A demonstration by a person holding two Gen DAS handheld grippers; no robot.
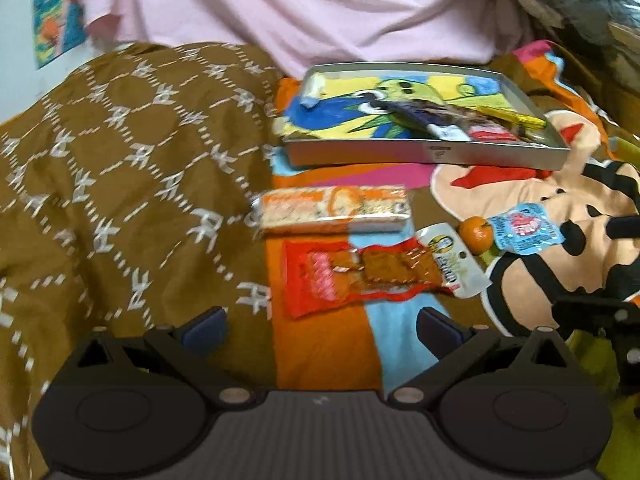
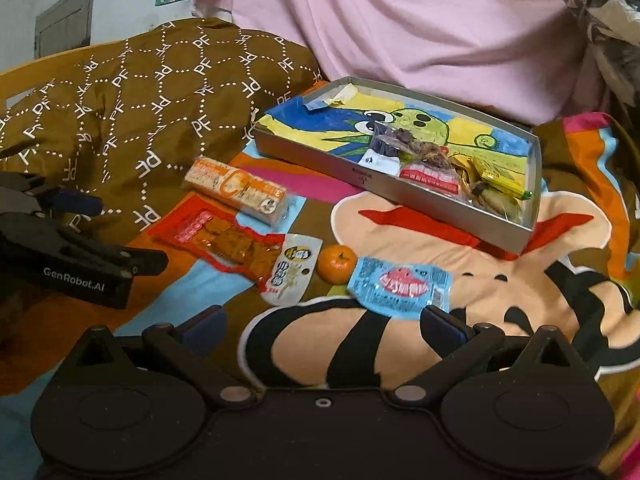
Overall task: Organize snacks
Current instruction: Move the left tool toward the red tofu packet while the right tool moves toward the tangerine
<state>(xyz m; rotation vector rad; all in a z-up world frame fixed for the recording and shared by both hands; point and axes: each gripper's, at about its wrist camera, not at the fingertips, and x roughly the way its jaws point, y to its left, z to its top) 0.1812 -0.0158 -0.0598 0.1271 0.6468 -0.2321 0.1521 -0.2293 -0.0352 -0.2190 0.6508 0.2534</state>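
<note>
Altogether five snacks lie loose on the cartoon blanket (image 2: 520, 280): one orange cracker pack (image 2: 240, 192), one red packet (image 2: 224, 240), one white sachet (image 2: 294, 274), one mandarin (image 2: 337, 264) and one blue packet (image 2: 400, 286). One grey tray (image 2: 400, 196) behind them holds several more wrappers. Both the left gripper (image 1: 320, 328) and the right gripper (image 2: 322, 326) hover low with fingers spread wide, gripping nothing.

Orange mandarin (image 2: 337, 264), brown monogrammed cloth (image 2: 140, 112)
</note>
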